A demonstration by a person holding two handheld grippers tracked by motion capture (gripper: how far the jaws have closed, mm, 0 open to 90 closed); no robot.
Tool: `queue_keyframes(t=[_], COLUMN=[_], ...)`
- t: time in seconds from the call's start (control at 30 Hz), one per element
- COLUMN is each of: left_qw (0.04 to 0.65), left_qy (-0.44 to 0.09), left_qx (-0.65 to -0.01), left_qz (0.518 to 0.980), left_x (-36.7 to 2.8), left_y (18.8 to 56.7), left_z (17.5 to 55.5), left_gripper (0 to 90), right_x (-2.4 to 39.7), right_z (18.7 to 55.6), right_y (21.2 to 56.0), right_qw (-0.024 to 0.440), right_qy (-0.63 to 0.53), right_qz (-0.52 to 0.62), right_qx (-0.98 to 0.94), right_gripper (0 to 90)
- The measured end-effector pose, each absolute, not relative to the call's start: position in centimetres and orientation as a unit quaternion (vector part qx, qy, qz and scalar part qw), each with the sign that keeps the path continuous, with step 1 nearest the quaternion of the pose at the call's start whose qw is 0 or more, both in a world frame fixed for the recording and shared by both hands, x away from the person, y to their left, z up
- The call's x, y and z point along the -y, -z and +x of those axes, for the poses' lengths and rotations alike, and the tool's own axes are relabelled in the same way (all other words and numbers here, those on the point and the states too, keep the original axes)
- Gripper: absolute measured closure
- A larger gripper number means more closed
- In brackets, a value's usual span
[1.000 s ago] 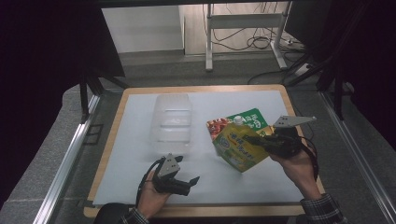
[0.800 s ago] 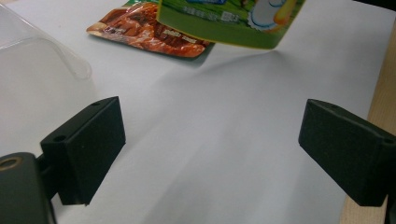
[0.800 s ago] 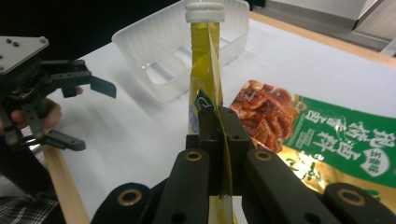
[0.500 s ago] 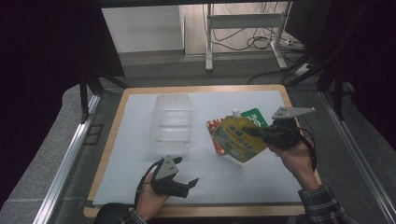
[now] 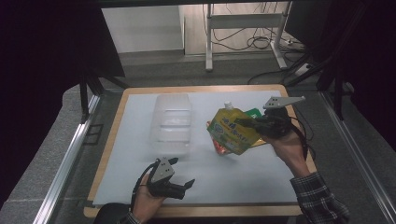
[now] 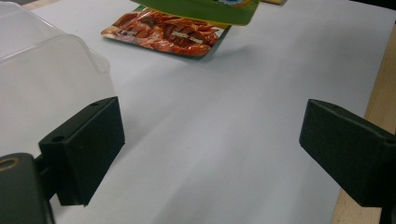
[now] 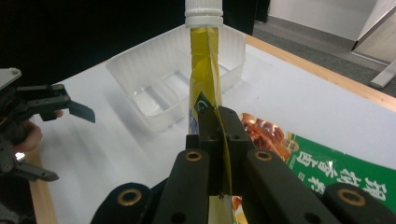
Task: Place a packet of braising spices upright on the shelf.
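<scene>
Yellow pouch (image 5: pixel 229 131) lifted leftward; right gripper (image 5: pixel 246 124) clamps it.

From my remote seat, I see a wooden counter (image 5: pixel 116 140) topped with a white sheet (image 5: pixel 243 177), set in a dim room. Grey speckled carpet (image 5: pixel 46 163) surrounds it, with aluminium rails (image 5: pixel 70 154) running along both sides. Beyond the far edge stands a white wall panel (image 5: pixel 140 28) and a metal stand (image 5: pixel 243 28), with dark cables (image 5: pixel 261 42) tangled on the lit floor behind it.
</scene>
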State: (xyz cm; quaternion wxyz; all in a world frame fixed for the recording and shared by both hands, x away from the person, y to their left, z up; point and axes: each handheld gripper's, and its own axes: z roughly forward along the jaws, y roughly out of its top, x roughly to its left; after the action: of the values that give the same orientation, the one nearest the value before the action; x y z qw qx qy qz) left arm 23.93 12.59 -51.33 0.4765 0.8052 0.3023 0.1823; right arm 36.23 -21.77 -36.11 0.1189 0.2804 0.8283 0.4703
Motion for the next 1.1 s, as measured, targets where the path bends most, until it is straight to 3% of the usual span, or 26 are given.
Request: queue_keyframes(t=[1.1], left_qw=[0.477], left_qy=[-0.183], left_qx=[-0.310], left_qz=[0.801], left_x=[-13.5], left_y=[51.3], left_z=[23.4], left_gripper=[6.1], right_x=[17.2], right_z=[41.6], right_y=[34.9], right_qw=[0.127], right_qy=[-0.479], right_qz=[0.266], right_qx=[-0.827], right_gripper=[88.7])
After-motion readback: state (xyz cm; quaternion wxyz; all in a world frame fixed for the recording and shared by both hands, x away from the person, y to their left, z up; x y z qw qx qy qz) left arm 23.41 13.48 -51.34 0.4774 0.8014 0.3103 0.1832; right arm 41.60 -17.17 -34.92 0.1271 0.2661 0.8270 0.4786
